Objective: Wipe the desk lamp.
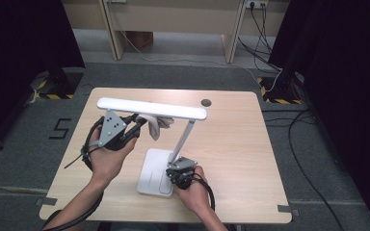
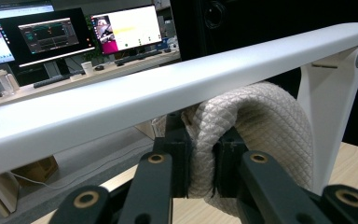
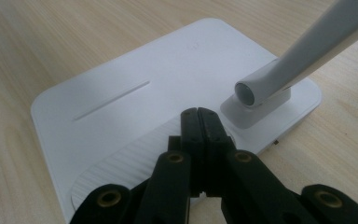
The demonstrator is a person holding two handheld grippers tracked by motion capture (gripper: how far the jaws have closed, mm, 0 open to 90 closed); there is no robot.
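A white desk lamp stands on the wooden table: flat base [image 1: 154,173], slanted arm [image 1: 184,137] and long horizontal head [image 1: 151,109]. My left gripper [image 1: 142,124] is shut on a cream quilted cloth [image 1: 156,126] just under the lamp head. In the left gripper view the cloth [image 2: 256,121] bulges from between the jaws right beneath the head bar [image 2: 168,88]. My right gripper [image 1: 176,169] is shut with nothing in it, tips resting on the lamp base [image 3: 121,107] next to the arm's hinge [image 3: 254,91].
The table [image 1: 236,144] has a round cable hole [image 1: 206,102] at the back. Black curtains flank both sides, and cables run on the grey floor at the right. Monitors on a desk [image 2: 74,37] show far off in the left gripper view.
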